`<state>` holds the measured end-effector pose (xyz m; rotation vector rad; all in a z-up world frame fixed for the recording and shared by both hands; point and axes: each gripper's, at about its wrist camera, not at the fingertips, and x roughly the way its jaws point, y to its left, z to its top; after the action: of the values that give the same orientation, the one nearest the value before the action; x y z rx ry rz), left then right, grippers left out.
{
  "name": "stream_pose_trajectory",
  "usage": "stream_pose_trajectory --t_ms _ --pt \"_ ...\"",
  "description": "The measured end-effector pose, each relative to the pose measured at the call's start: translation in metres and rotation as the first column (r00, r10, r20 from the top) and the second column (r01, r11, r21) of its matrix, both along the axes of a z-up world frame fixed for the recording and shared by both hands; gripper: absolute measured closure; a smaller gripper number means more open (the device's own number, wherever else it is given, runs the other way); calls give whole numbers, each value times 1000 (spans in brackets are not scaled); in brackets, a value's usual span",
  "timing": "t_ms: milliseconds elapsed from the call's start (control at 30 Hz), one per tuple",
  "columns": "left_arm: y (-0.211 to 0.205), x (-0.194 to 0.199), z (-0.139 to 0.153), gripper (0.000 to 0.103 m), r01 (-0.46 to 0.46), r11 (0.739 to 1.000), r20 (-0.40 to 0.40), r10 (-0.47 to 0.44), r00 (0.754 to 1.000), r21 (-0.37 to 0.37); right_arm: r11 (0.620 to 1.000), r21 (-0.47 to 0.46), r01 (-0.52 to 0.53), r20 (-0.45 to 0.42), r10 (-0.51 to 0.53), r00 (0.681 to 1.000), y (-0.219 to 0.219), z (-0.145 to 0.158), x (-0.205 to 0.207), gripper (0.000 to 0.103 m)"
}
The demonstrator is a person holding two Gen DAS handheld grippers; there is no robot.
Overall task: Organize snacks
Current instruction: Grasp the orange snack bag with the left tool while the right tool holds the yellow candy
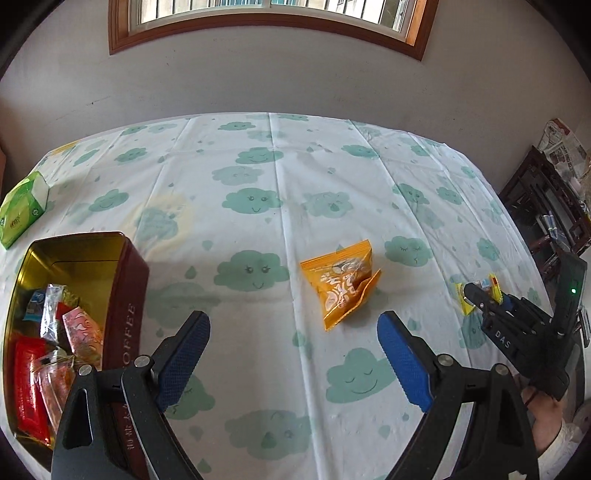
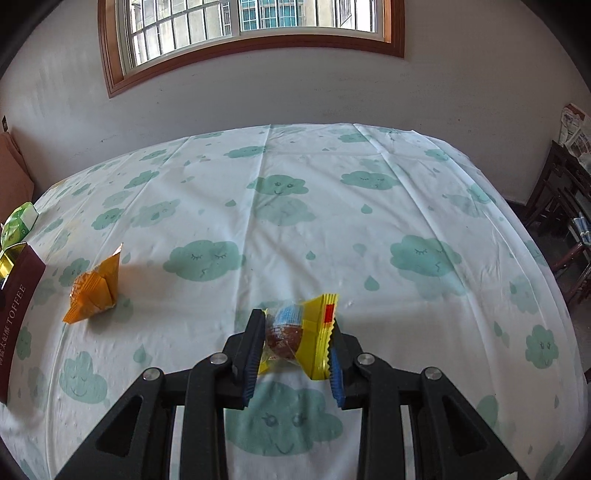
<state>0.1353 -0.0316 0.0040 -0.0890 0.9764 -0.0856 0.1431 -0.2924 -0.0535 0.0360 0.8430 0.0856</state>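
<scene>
Left wrist view, nearest: the left gripper (image 1: 293, 356) hangs over the tablecloth (image 1: 258, 387) with its blue-padded fingers (image 1: 404, 363) spread wide and nothing between them. Just beside its left finger stands the tin (image 1: 127, 295), dark red outside and gold inside, lid off, marked TOFFEE on its side. Inside the tin lie several wrapped snacks, among them a red packet (image 1: 29, 391), a pink one (image 1: 83, 332) and clear ones.

Beyond the spread fingers, in the middle of the cloth, lies the orange packet (image 1: 341, 282), flat on the cloth and apart from both grippers. To the right, the right gripper (image 1: 480, 295) pinches the yellow snack (image 1: 493, 286); a hand (image 1: 550, 410) holds its handle at the lower right edge.

Right wrist view: the fingers (image 2: 249, 354) are pressed onto the yellow snack (image 2: 317, 332), a clear-and-yellow wrapper with a brown piece inside, held at the near middle of the table. Whether it is lifted clear of the cloth cannot be told. The orange packet (image 2: 94, 286) lies to the left, the tin (image 2: 18, 295) at the left edge.

Farther off: a green pack (image 1: 24, 208) at the far left of the table, then the wall (image 1: 295, 85) and a wood-framed window (image 1: 269, 14). Dark shelving (image 1: 554, 206) stands at the right.
</scene>
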Motion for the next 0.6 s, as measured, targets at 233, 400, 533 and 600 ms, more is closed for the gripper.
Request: stream_pose_trajectory --t_ms 233,400,533,600 --pt "-30 24 -23 20 41 998 -16 -40 999 48 996 90 17 -16 -16 1000 -14 -3 3 72" --pt "-38 40 -38 22 34 999 -5 -34 999 29 997 82 16 -16 -14 1000 -13 -4 2 71" --pt "-44 53 -49 30 31 999 -19 -30 999 36 997 74 13 -17 -12 1000 -11 -3 2 70" --pt "-46 57 -53 42 39 998 -25 -38 999 41 998 66 12 -17 -11 1000 -9 -3 2 70"
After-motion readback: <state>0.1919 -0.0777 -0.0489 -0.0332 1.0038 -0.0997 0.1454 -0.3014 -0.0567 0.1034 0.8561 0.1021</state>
